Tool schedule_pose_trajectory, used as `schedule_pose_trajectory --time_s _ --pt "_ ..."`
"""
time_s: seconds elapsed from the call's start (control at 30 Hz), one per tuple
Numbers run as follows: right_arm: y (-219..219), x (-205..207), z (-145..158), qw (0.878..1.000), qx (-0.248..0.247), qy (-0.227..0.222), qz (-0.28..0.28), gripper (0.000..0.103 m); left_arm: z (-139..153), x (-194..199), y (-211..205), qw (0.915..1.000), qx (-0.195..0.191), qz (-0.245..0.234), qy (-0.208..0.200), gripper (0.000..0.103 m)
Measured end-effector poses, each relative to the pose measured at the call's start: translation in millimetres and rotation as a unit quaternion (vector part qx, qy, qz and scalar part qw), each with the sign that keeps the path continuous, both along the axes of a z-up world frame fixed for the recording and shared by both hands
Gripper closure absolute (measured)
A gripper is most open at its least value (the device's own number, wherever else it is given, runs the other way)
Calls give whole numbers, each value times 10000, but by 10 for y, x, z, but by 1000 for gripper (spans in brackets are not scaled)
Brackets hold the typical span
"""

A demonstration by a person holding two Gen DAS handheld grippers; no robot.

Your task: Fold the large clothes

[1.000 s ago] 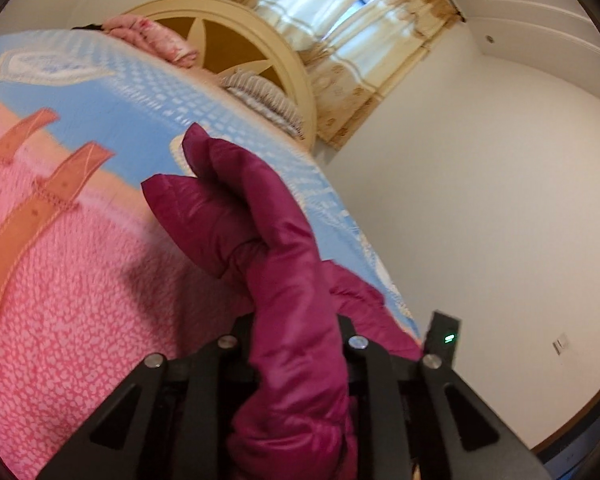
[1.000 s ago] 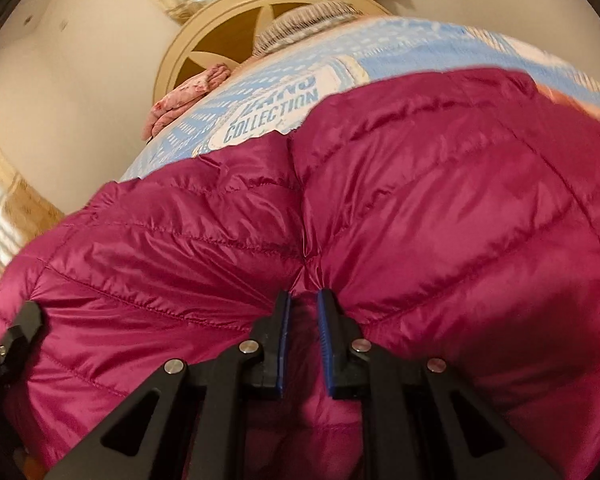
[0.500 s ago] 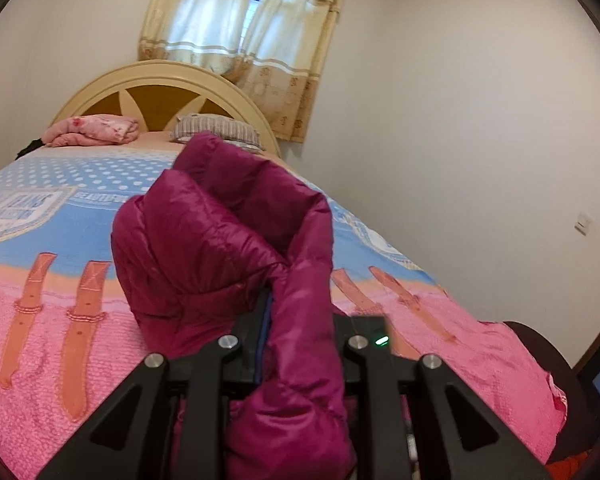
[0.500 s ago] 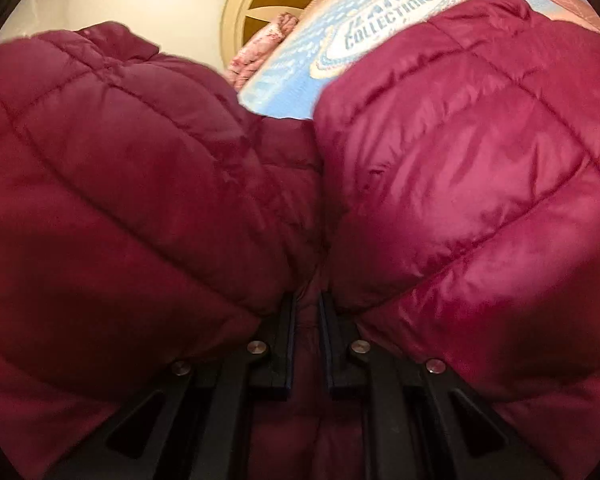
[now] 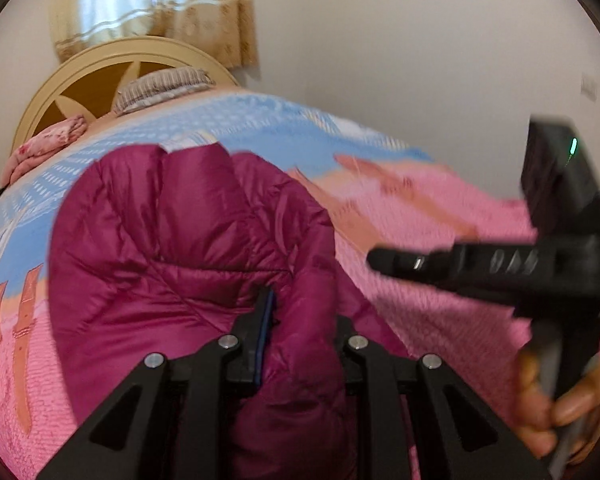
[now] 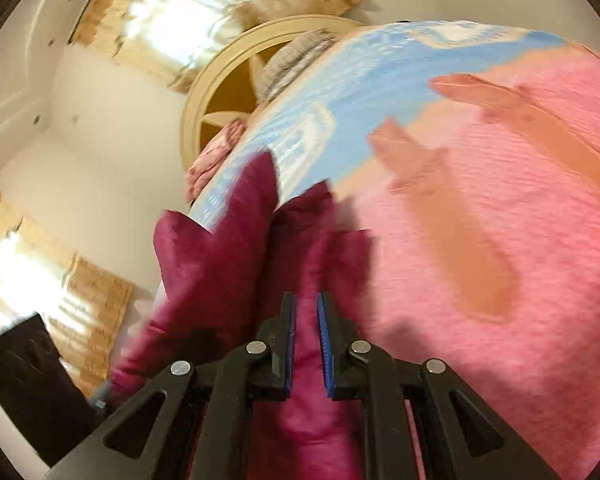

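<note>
Magenta puffer jacket [image 5: 188, 248] clamped in left gripper [image 5: 300, 344], another fold pinched by right gripper [image 6: 306, 340], bunched above pink-and-blue bedspread [image 6: 500, 240].

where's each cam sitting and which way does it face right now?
Left wrist: on the left tool, looking along its fingers toward the headboard; that tool is shut on the maroon puffer jacket; the right tool and a hand show at right.
Right wrist: on the right tool, rolled, facing the headboard; it is shut on jacket fabric.
Shared: jacket, pink-and-blue bedspread, headboard, curtains.
</note>
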State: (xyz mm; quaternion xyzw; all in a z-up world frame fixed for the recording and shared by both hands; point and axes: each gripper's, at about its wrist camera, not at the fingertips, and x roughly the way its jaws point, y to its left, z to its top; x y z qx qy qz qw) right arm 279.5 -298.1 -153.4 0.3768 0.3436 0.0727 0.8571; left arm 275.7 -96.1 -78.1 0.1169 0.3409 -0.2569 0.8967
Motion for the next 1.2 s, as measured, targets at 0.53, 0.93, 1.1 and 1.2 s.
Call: schedule_pose_trajectory --time_s 0.53,0.93,1.1,1.2 --pt "-178 153 233 9989 -251 -311 264 39 -358 -39 60 9965 -695 -245 394 77" --pt "355 798 97 9858 -956 195 1370 66 -226 -408 -91 9985 -210 -480 135 50" --pt "446 992 -84 9757 -1180 584 1749 78 -76 -683 82 9967 -89 -804 98 49" --pt "414 1028 -171 9749 -1158 639 1790 78 96 -869 467 9930 -383 -1113 95 49"
